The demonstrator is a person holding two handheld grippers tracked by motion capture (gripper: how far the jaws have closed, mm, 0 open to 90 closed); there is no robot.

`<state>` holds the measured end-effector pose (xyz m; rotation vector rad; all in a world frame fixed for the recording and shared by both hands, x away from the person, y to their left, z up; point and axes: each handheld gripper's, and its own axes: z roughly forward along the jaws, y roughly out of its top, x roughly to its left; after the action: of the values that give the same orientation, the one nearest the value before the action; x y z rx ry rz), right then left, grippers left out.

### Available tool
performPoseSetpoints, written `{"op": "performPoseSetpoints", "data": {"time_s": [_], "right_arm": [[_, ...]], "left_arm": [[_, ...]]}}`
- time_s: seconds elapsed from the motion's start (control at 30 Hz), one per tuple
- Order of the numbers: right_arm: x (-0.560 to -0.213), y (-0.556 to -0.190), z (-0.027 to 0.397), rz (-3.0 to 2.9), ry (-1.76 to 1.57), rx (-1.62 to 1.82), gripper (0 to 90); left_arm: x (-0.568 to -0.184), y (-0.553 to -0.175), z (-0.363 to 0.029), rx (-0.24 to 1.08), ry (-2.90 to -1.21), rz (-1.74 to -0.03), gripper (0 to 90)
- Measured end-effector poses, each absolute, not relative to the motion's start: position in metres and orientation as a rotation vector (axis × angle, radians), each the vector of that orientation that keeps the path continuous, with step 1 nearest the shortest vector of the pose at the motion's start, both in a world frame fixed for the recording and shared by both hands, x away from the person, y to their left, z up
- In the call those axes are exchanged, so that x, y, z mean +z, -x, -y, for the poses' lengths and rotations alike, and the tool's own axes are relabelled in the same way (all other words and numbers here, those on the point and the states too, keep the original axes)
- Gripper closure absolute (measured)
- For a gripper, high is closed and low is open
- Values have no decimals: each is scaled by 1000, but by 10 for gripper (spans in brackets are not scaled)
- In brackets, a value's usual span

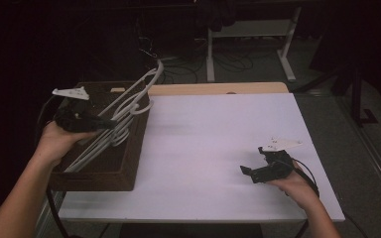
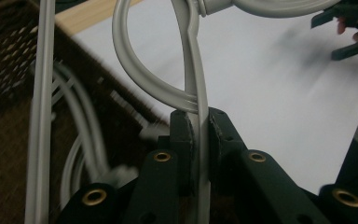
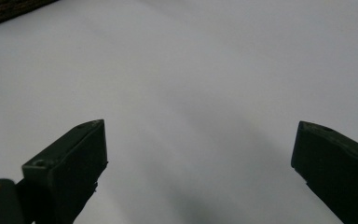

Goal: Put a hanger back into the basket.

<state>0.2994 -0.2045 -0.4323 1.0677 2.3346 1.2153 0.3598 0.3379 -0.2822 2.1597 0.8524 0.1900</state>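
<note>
White worktop [image 1: 213, 144] lies bare under my right gripper [image 1: 252, 172] at four o'clock, jaws spread wide. At nine o'clock my left gripper [image 1: 110, 125] clamps a grey hanger [image 1: 129, 101], lifted over the brown basket [image 1: 124, 168].

We see pale grey plastic hanger [image 1: 138, 92] lifted, tilted over dark wicker basket [image 1: 124, 167], hook pointing up and away; its neck [image 2: 196, 100] pinched. More grey hangers [image 1: 95, 148] piled in basket.
</note>
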Motion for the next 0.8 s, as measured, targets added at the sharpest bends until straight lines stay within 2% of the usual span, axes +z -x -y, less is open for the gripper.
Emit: {"op": "performPoseSetpoints", "data": {"time_s": [0.3, 0.63, 0.67, 0.7, 0.73, 0.8], "right_arm": [[-433, -301, 205, -2328, -1077, 1200, 32], [-432, -302, 206, -2314, -1088, 1197, 32], [-432, -301, 206, -2314, -1087, 1197, 32], [-432, -301, 207, -2314, -1085, 1197, 32], [-431, -301, 207, -2313, -1085, 1198, 32], [-430, -301, 207, -2312, -1083, 1199, 32]], "left_arm": [[-314, -350, -398, 171, -2130, -943, 820], [-345, -356, -418, 117, -2195, -1006, 813], [-346, -356, -418, 132, -2205, -1006, 788], [-346, -355, -420, 168, -2205, -1013, 726], [-346, -355, -421, 189, -2185, -1021, 619], [-342, -354, -425, 220, -2148, -1027, 538]]}}
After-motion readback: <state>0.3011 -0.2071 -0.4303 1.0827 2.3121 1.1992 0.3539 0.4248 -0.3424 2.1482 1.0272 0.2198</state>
